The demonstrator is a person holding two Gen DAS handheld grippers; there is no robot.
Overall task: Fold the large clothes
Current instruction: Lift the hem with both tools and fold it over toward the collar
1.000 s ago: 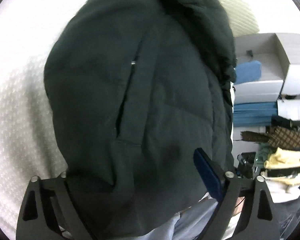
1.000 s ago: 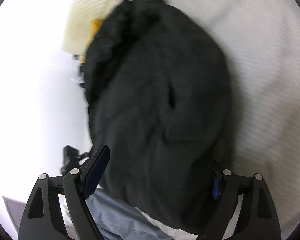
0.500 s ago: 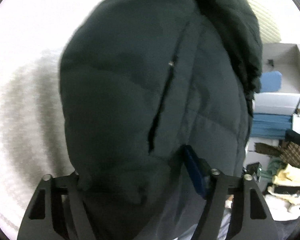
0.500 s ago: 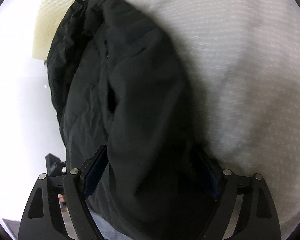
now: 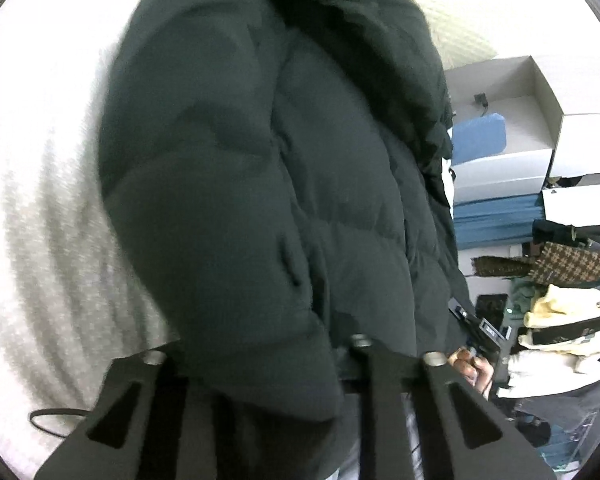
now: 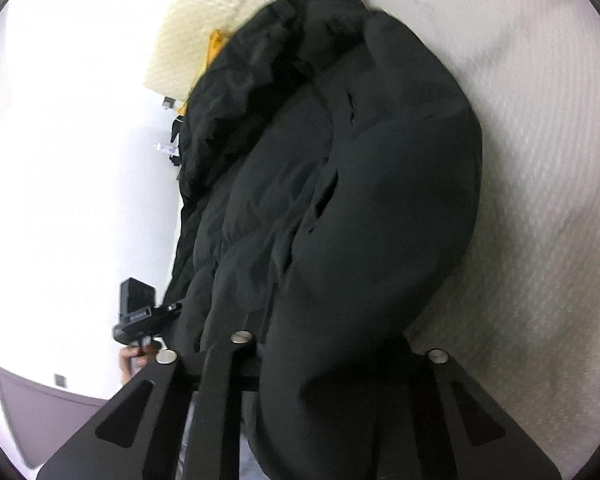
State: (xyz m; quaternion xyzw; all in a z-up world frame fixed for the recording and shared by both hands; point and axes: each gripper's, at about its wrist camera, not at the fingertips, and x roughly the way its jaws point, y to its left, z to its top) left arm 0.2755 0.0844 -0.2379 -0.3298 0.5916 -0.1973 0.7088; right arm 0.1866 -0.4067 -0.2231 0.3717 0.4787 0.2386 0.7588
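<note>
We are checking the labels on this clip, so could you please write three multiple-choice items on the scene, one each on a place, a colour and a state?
1. Where does the dark puffy padded jacket lie?
A. on the white textured bedcover
B. in a cardboard box
C. on a hanger

2. What colour is the folded cloth inside the open white box?
A. red
B. blue
C. green

3. What is the left gripper doing?
A. hanging open above the jacket
B. closing on a fold of the jacket
C. holding a shoe

Answers: 1 A, bedcover shows around the jacket; 2 B, the blue folded cloth sits in the box; 3 B, jacket fabric bulges between its jaws.
</note>
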